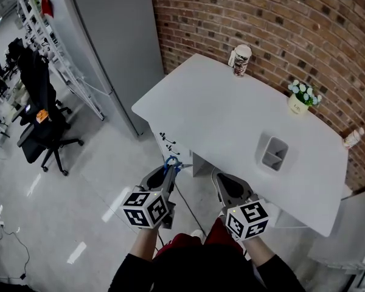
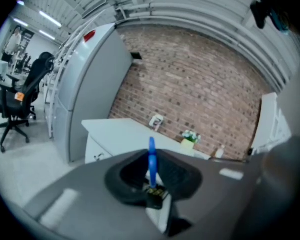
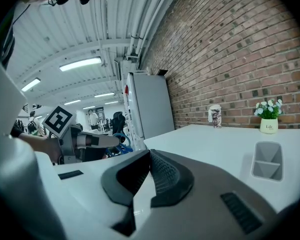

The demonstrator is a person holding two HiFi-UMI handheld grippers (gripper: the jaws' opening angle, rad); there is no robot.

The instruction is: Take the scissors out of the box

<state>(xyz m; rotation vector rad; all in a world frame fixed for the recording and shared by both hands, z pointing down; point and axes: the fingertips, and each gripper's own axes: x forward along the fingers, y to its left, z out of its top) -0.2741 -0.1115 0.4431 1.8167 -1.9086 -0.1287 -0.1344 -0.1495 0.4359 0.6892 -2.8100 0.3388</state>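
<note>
Blue-handled scissors stick up between the jaws of my left gripper, which is shut on them over the floor, short of the white table. In the left gripper view the blue handle stands upright in the pinch of the left gripper. My right gripper is beside it, at the table's near edge, shut and empty. The grey box stands on the table ahead of the right gripper. It also appears in the right gripper view, as do the left gripper and the scissors.
On the table by the brick wall stand a lidded cup, a small flower pot and a small bottle. A tall grey cabinet rises left of the table. A black office chair stands on the floor at far left.
</note>
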